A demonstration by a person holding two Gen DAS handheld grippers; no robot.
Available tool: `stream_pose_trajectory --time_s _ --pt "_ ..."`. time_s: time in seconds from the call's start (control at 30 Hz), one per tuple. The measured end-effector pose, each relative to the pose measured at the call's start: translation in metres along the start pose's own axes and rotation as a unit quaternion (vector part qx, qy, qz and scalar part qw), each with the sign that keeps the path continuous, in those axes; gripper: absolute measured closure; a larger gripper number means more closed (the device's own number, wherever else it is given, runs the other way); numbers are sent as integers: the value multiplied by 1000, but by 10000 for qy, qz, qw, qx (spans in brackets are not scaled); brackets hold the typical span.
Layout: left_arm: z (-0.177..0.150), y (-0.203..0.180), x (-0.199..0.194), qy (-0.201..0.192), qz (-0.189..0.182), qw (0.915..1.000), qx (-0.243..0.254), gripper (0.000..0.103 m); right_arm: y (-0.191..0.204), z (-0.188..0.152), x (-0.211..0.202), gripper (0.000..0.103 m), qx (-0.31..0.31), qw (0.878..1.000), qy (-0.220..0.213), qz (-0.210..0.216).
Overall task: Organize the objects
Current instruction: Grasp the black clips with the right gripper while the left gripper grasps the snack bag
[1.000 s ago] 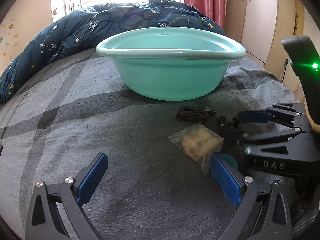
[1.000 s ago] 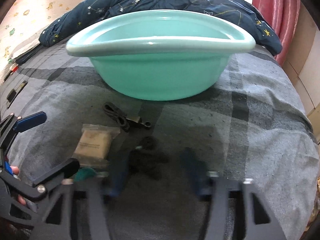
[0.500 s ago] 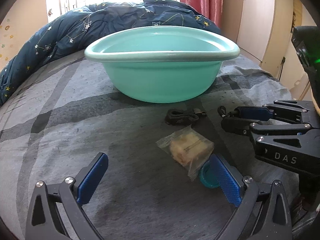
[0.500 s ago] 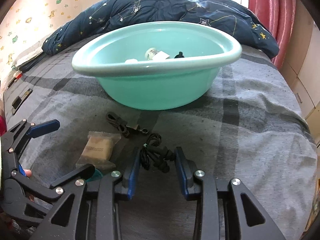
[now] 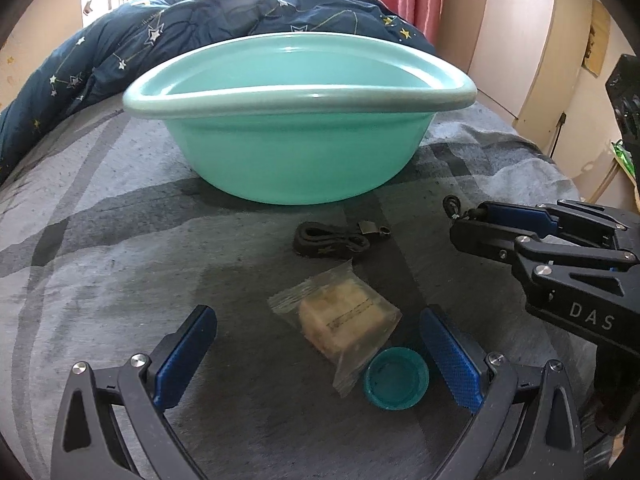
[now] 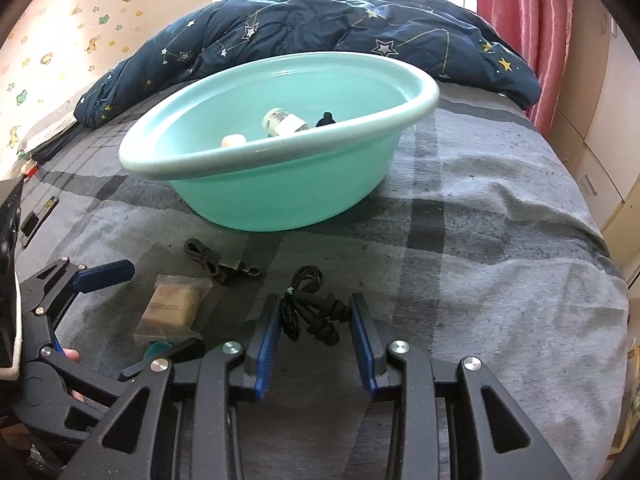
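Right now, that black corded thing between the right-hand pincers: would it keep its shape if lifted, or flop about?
Probably flop. The black corded earplugs are a thin cord in loose loops, so the free ends would likely dangle from the right gripper. They look light and soft, hardly fragile. Being a tangle, a loop might slip out on the way to the basin.

A grey plaid bedsheet (image 6: pixel 500 264) covers the whole near surface. At the far end a navy quilt printed with stars (image 6: pixel 320 28) lies heaped across the bed. Behind it is a bright window, with a red curtain (image 6: pixel 516 12) hanging on the right. The left wall carries small animal stickers (image 6: pixel 48 60) (too small to tell apart). On the far right stand pale wooden cupboard doors (image 5: pixel 516 28).
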State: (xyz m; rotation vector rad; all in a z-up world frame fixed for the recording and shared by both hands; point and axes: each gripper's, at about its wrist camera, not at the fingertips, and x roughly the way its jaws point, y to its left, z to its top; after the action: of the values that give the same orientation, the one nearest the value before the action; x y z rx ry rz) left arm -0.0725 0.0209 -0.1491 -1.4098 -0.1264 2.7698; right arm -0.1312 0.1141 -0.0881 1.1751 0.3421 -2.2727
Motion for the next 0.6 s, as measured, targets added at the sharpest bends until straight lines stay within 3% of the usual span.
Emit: stream_pose_trajectory --time_s 0.2,0.27,0.33,0.4,0.6 --pt "2 -3 3 64 -108 9999 6 2 -4 -2 -1 67 17 10000 -47 13" --pt "2 -5 4 83 -132 9999 46 9 -5 -2 -1 67 25 10000 -64 24" --pt "2 -6 5 126 -135 9998 74 25 -5 -3 -2 67 19 10000 -84 24" --pt "2 -6 5 150 -156 9997 108 34 -5 -3 -3 67 16 9999 -105 23" --pt "4 -8 -2 41 -244 9995 172 47 -5 -4 -7 67 -13 9999 -149 15"
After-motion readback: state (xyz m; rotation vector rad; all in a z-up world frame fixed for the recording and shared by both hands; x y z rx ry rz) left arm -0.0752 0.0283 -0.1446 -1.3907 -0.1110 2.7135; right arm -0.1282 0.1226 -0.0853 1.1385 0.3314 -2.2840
